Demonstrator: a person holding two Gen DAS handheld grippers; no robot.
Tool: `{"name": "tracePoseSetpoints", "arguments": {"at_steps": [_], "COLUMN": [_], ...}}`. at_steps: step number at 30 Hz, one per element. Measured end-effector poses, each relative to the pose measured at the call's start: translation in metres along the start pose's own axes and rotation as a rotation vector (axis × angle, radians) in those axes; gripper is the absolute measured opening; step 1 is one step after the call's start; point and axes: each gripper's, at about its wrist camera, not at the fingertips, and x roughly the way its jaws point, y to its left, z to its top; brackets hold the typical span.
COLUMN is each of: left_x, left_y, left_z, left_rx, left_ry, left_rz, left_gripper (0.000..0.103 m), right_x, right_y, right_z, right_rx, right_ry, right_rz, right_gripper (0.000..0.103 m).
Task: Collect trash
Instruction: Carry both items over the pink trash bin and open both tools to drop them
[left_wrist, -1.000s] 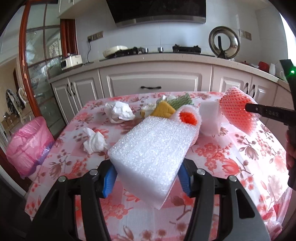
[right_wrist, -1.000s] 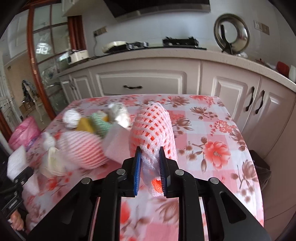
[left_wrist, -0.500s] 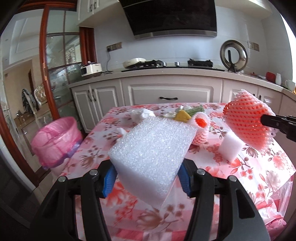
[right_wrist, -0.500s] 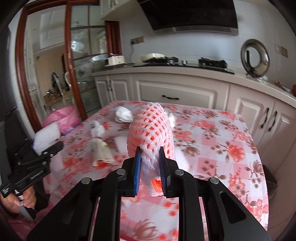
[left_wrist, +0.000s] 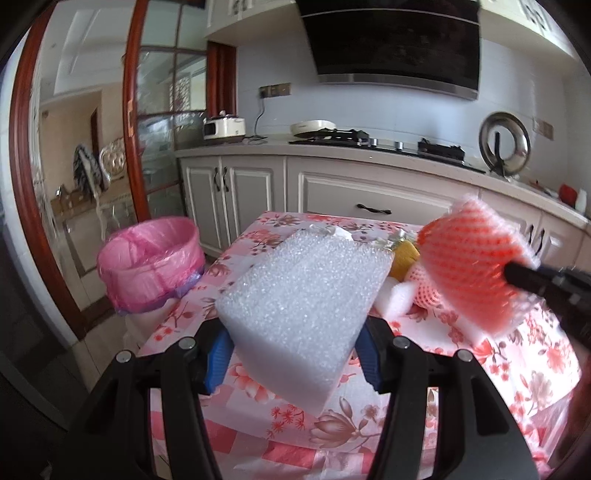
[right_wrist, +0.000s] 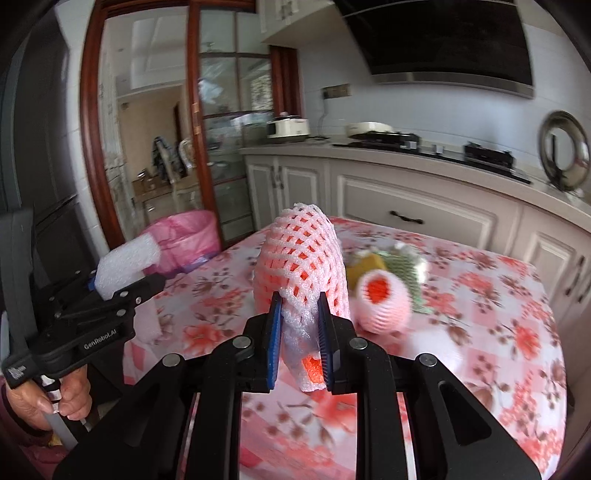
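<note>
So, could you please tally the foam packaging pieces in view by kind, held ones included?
White foam blocks: 2, the held block in the left gripper and the loose block on the table
Pink foam nets: 2, the held net in the right gripper and the loose net
Green foam net: 1, blurred
Total: 5

My left gripper (left_wrist: 293, 347) squeezes a big white block of bubbly foam (left_wrist: 303, 299) between its blue pads (left_wrist: 218, 352). The block sticks up over the table with the pink flower cloth (left_wrist: 528, 354). On the right, my other gripper (left_wrist: 517, 275), black and a bit blurry, holds a red and pink foam fruit net (left_wrist: 472, 266). Behind the block lie a second pink fruit net (left_wrist: 424, 288), a small white foam piece (left_wrist: 397, 295) and something yellow (left_wrist: 404, 254). To the left of the table stands a round bin with a pink bag in it (left_wrist: 151, 262). Grey kitchen cupboards (left_wrist: 332, 192) run along the back
</note>
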Motion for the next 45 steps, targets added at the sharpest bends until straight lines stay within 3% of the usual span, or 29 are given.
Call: {"name": "tracePoseSetpoints", "arguments": {"at_steps": [8,21,30,41,44,45], "left_x": [0.009,0.064,0.13,0.204,0.219,0.223], "left_y": [0.047,0.171,0.236,0.323,0.333,0.338], "left_z": [0.019,0.052,0.095,0.099,0.094,0.091], "left_rx": [-0.102,-0.263,-0.16,-0.313,-0.341,-0.358], "left_ry": [0.013,0.026,0.009,0.069,0.087,0.091], "left_rz": [0.06,0.209,0.406,0.317,0.326,0.327], "left_gripper": [0.055,0.056,0.056,0.059,0.071,0.073], "right_x": [0.06,0.169,0.263,0.368,0.39,0.395], "right_y": [0.043,0.112,0.159,0.191,0.196,0.195], "right_z": [0.025,0.096,0.143,0.168,0.161,0.159], "right_rx": [-0.064,-0.149,-0.146,-0.088,-0.076,-0.076], "right_ry": [0.013,-0.016,0.018,0.081,0.12,0.125], "right_rz": [0.134,0.315,0.437,0.516,0.519,0.515], "right_gripper": [0.02,0.02,0.02,0.022,0.028,0.038]}}
